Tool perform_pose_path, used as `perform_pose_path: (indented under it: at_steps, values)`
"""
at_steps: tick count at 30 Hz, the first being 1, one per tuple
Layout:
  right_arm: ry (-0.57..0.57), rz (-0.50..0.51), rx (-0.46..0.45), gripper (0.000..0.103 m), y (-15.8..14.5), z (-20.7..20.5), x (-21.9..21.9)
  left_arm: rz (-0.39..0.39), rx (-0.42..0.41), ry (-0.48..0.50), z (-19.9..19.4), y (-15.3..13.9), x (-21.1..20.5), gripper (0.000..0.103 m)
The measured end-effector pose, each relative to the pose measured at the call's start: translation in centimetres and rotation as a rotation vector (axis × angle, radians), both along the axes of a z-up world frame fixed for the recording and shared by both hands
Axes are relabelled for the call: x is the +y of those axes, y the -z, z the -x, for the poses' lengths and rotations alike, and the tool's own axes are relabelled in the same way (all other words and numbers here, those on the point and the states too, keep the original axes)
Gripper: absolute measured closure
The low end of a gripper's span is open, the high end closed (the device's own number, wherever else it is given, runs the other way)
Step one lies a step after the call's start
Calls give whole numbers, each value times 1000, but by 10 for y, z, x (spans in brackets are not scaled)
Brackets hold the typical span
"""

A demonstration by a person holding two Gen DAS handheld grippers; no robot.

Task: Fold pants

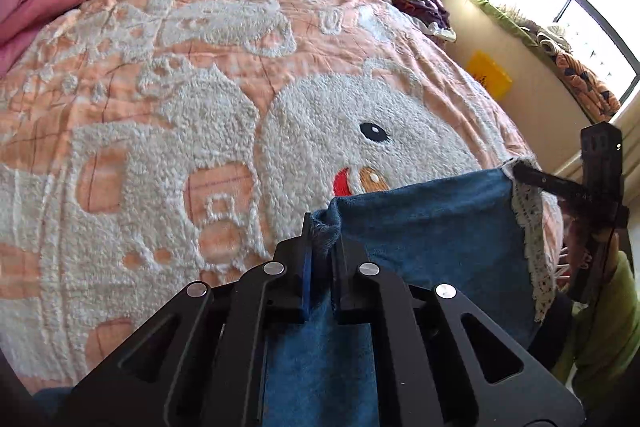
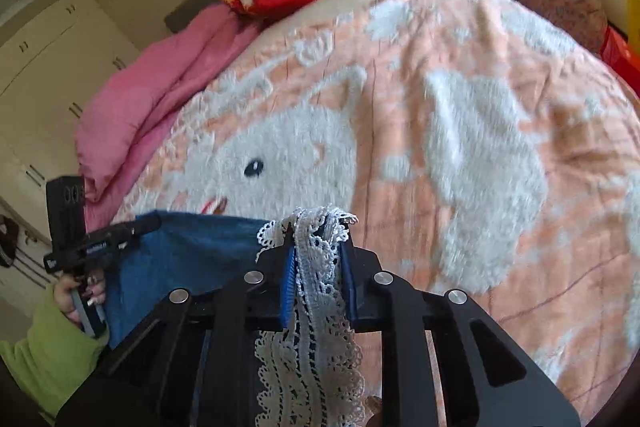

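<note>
Spread across the bed, the peach blanket (image 1: 168, 131) with its white cartoon animal is your folding surface. You hold the blue pants (image 1: 424, 227) stretched above it: your left gripper (image 1: 322, 247) is clamped on a plain hem corner, your right gripper (image 2: 318, 251) pinched on the white lace trim (image 2: 316, 283). This looks like the carry-over step; next, lower both edges evenly onto the blanket. No brand or writing is legible.

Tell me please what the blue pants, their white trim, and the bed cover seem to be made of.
Blue pants: likely denim, matte woven look, frayed edge.
White openwork trim: lace, probably cotton, with scalloped holes.
Peach-and-white bed cover: fluffy looped pile, apparently terry or chenille.
</note>
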State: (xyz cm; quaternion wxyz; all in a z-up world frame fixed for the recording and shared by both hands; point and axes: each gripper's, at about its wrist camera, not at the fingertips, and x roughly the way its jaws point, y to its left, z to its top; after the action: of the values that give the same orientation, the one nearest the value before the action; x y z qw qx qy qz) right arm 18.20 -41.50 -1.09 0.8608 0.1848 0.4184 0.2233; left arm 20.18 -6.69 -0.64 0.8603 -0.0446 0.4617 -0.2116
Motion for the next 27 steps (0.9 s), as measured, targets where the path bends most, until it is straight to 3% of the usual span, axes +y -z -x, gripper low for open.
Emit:
perform_pose_path:
  at_steps: [6,8,10,11,12,14,17,18,20,21,23,25,27]
  values:
    - [15,211,27,82,26,-21,25,-114,-1,-20,-9,31,-16,98]
    - [31,240,13,66,22,-18,26,-95,-8,-35,-7,30,-11,95]
    - [72,253,-30,59,7,-6,18,-65,-4,-50,-2,22,-4,82]
    - [87,249,-57,59,-2,2,15,-62,-18,-60,7,11,3,67]
    - [95,251,-103,59,-14,18,11,-64,-33,-65,14,5,7,60]
    - [72,262,-167,59,-24,45,11,-81,-76,-99,38,-12,19,54]
    - [2,311,-189,59,-30,85,21,-130,-91,-162,80,-22,36,46]
    - [-20,328,-189,58,-29,95,24,-125,-94,-175,95,-24,42,44]
    - [-94,380,-161,45,-20,115,47,-110,-74,-191,119,-18,51,36]
    - [-122,391,-143,45,-15,121,56,-127,-55,-195,124,-11,54,35]
    - [-192,396,-81,45,-1,127,77,-237,-29,-229,131,9,58,33]
    - [-207,500,-37,45,13,127,97,-312,4,-274,132,25,67,31]
    - [-176,639,6,45,29,126,104,-257,10,-289,133,28,81,29]
